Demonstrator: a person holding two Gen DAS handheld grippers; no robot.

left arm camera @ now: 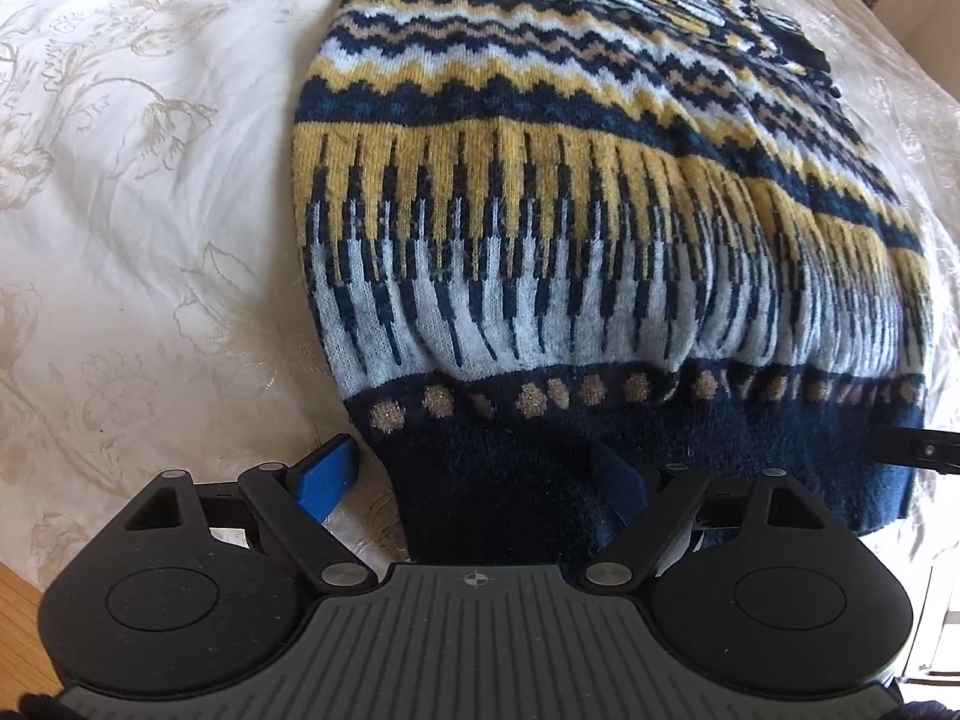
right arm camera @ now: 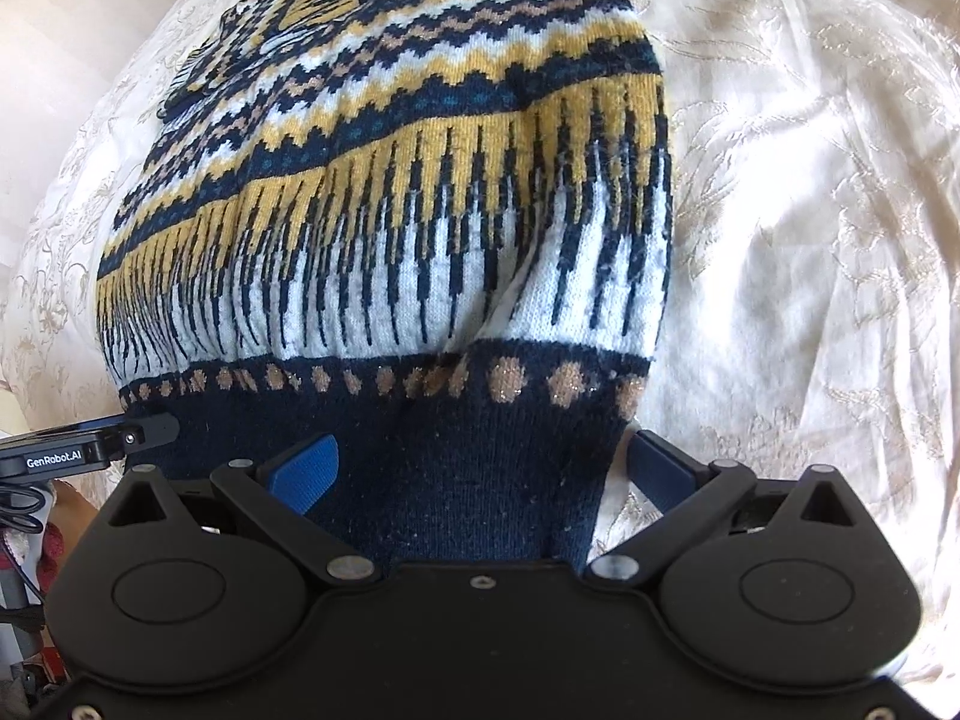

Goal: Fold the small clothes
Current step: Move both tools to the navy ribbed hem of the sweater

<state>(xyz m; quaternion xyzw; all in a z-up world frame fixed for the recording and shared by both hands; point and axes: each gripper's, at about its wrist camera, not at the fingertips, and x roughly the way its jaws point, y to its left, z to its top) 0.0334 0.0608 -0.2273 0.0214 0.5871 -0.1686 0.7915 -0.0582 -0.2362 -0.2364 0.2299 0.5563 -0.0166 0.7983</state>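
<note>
sweater (left arm camera: 570, 228) collar end cut off; woolly zigzag knit on embroidered bedspread (left arm camera: 150, 180). left gripper (left arm camera: 474, 480) and right gripper (right arm camera: 480, 468) spread wide, straddling ribbed navy hem (right arm camera: 468, 480).

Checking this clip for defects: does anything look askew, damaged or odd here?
Nothing damaged. The sweater bunches into puckers just above its navy hem, where the open left gripper and right gripper straddle its corners on the bedspread.

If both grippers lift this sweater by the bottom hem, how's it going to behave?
Probably floppy: the sweater already bunches into soft folds above its navy hem, so the middle should sag between the left gripper and right gripper. The fuzzy knit looks grippy, unlikely to slip. The bedspread may wrinkle.
</note>
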